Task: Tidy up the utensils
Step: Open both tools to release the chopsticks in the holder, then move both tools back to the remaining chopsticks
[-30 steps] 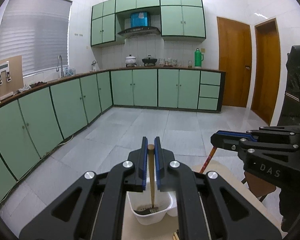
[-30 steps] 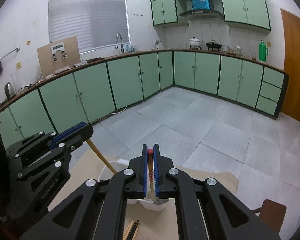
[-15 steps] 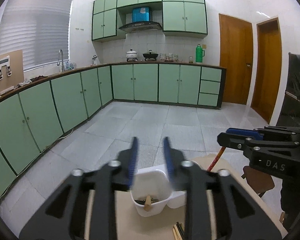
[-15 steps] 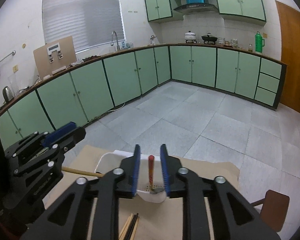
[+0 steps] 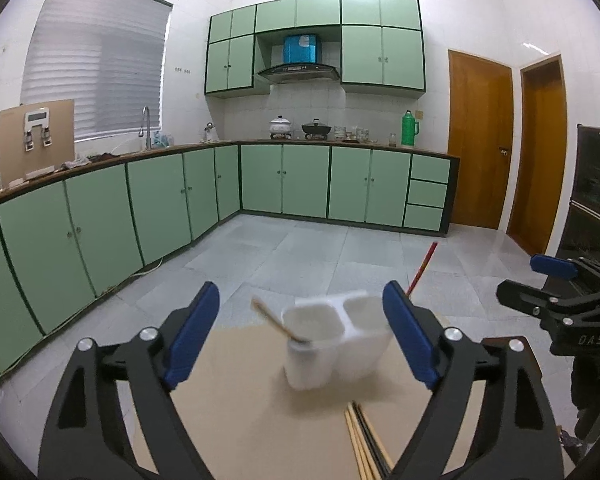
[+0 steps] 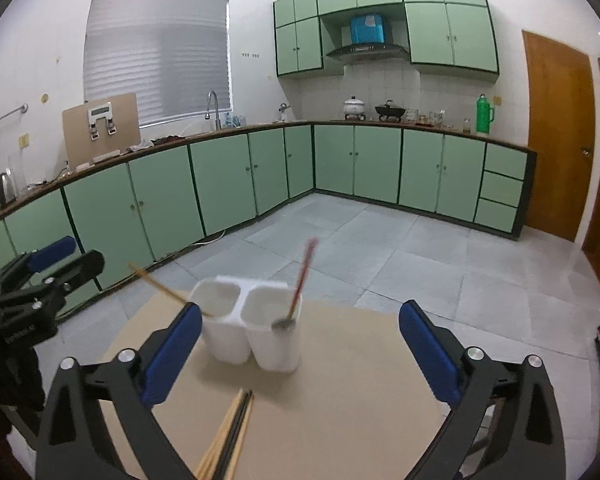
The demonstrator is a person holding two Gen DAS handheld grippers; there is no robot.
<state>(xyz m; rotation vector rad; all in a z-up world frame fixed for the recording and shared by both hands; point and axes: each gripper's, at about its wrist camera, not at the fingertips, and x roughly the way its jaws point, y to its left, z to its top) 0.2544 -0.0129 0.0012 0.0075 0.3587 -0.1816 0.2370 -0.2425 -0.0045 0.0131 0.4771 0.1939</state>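
Left wrist view
- Holder: the white two-cup holder [image 5: 336, 340] stands on the desk [image 5: 236, 420], toward its far edge.
- Done: a wooden-handled utensil [image 5: 274, 320] leans in the left cup; a red-handled utensil [image 5: 422, 266] rises behind the right cup.
- Left: a bundle of chopsticks [image 5: 364, 440] lies flat on the desk near its near edge, not yet sorted.
- Left gripper [image 5: 300, 340]: jaws are opening, released, nothing pressed between them; the holder shows beyond the gap.
- Pose: aimed slightly downward over the desk toward the holder.

Right wrist view
- Holder: same holder [image 6: 252, 328], both cups occupied, wooden handle [image 6: 160, 286] in the left cup, red handle [image 6: 302, 280] in the right.
- Left: chopsticks [image 6: 230, 432] lie between the holder and the near edge.
- Right gripper [image 6: 300, 352]: jaws are opening, released, empty.
- Pose: tilted downward, centred on the holder; the left gripper is visible at the left side, beside the desk's left edge.
- Judgement: two utensils stowed; chopsticks appear to be the remaining item.
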